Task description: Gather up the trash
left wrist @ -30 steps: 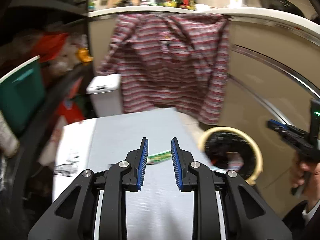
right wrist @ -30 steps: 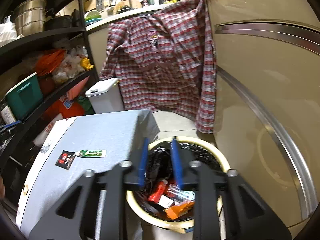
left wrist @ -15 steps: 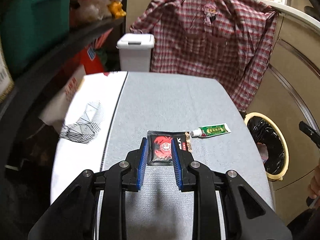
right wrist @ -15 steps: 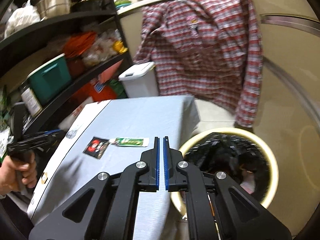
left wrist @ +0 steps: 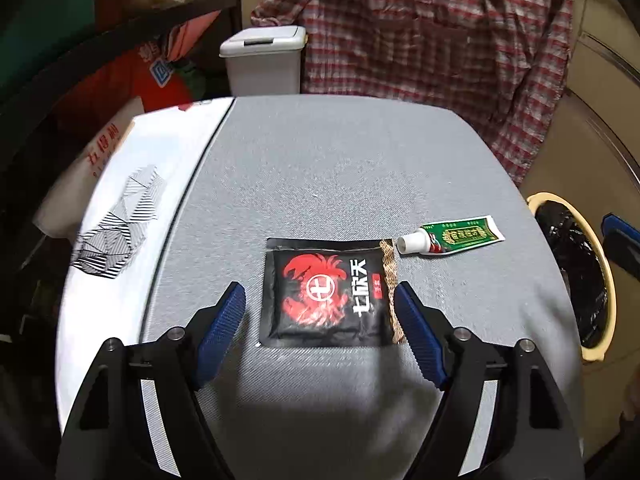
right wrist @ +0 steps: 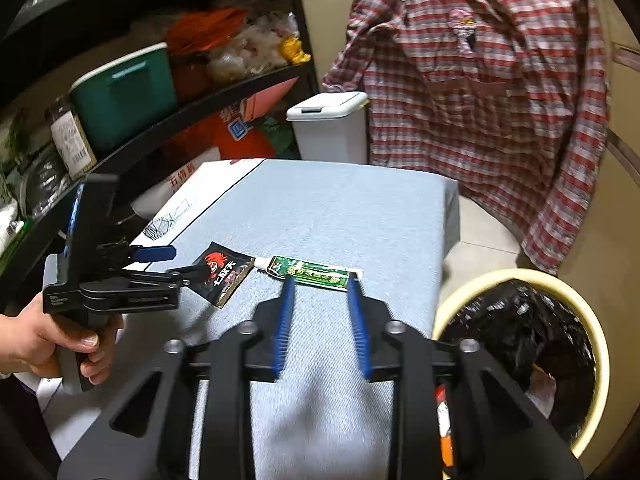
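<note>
My left gripper [left wrist: 320, 304] hangs low over the grey tabletop [left wrist: 340, 168], jaws opening wide, with a black sachet [left wrist: 328, 292] printed with a red crab lying flat between the blue pads [left wrist: 222, 320]; neither pad presses on it, though the right-hand one sits just beside its gold-trimmed edge. Just beyond that edge a small green tube [left wrist: 452, 236] with a white cap lies on the cloth, cap close to the sachet's corner; I cannot tell if they touch.

From my right gripper [right wrist: 320, 280], jaws also opening and holding nothing, the tube [right wrist: 316, 272] lies crosswise at the fingertips [right wrist: 286, 292], which blur and cover its near edge, so contact is unclear. The sachet [right wrist: 224, 276] sits to its left, partly masked by my other gripper [right wrist: 160, 264], held in my left hand [right wrist: 52, 340].

A cream-rimmed bin [right wrist: 592, 320] lined with a black bag stands beside the table on the right, its lower part cut off by the frame and its contents too dark to make out. A plaid shirt [right wrist: 480, 100] hangs behind, above a white lidded bin [right wrist: 328, 128], and cluttered shelves [right wrist: 160, 120] fill the left, their contents hard to read.
</note>
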Demonstrator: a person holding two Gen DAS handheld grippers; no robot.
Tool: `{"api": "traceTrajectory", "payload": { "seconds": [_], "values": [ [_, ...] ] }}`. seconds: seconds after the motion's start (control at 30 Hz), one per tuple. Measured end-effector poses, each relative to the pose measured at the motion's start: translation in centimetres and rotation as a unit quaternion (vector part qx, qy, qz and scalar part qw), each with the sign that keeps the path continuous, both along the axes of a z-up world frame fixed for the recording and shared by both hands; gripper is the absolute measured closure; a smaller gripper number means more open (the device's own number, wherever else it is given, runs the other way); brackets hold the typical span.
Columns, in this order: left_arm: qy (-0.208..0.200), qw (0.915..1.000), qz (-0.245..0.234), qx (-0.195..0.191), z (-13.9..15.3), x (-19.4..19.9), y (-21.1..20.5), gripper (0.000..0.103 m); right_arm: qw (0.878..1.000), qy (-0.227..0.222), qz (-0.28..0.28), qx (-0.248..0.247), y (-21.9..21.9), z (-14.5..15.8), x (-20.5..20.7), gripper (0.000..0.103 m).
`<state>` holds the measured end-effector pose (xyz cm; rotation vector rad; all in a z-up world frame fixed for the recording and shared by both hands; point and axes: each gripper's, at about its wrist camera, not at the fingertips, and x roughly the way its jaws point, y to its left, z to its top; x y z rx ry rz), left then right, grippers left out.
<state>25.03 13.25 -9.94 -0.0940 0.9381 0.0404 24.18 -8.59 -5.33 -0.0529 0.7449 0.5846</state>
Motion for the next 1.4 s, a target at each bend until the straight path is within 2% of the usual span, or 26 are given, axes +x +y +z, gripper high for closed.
{"api": "traceTrajectory", "payload": {
  "seconds": [0.23,0.33,0.5,0.7,0.8,0.93,1.0,1.07,1.13,1.23,1.4],
  "values": [
    [0.029,0.9995,0.008,0.005,-1.8,1.1,-0.2,0.027,0.999,0.011,0.031,-0.023,2.4,-2.1,2.8,0.063],
    [0.027,0.9995,-0.001,0.017,-2.1,1.1,-0.8,0.024,0.998,0.016,0.051,-0.032,3.6,-2.8,3.8,0.056],
    [0.025,0.9992,-0.011,0.029,-2.1,1.2,-1.1,0.022,0.996,0.018,0.072,-0.056,5.3,-3.9,5.5,0.052],
    [0.018,0.9996,0.002,0.020,-1.7,1.3,0.8,0.040,0.991,0.032,0.100,-0.086,6.4,-5.6,7.0,0.051],
    [0.011,0.9997,0.016,0.014,-1.3,1.3,2.0,0.059,0.988,0.042,0.110,-0.097,6.7,-6.4,7.4,0.050],
    [0.012,0.9997,0.022,-0.004,-1.4,1.3,3.1,0.061,0.987,0.045,0.116,-0.104,6.8,-6.9,7.8,0.046],
    [0.007,0.9997,0.024,-0.006,-1.2,1.2,3.2,0.060,0.986,0.040,0.122,-0.110,7.0,-7.0,7.7,0.045],
    [-0.001,0.9997,0.022,-0.006,-0.9,1.2,3.0,0.053,0.984,0.036,0.130,-0.117,7.2,-7.0,7.5,0.045],
    [-0.003,0.9998,0.018,-0.003,-1.0,1.2,2.4,0.029,0.983,0.032,0.130,-0.122,7.3,-7.0,7.5,0.045],
    [0.001,0.9997,0.022,0.010,-1.3,1.4,2.0,0.027,0.982,0.023,0.130,-0.132,7.5,-7.1,7.4,0.045],
    [0.016,0.9995,0.028,0.005,-2.0,2.1,1.8,0.023,0.982,0.019,0.129,-0.134,7.5,-7.1,7.5,0.046]
  ]
}}
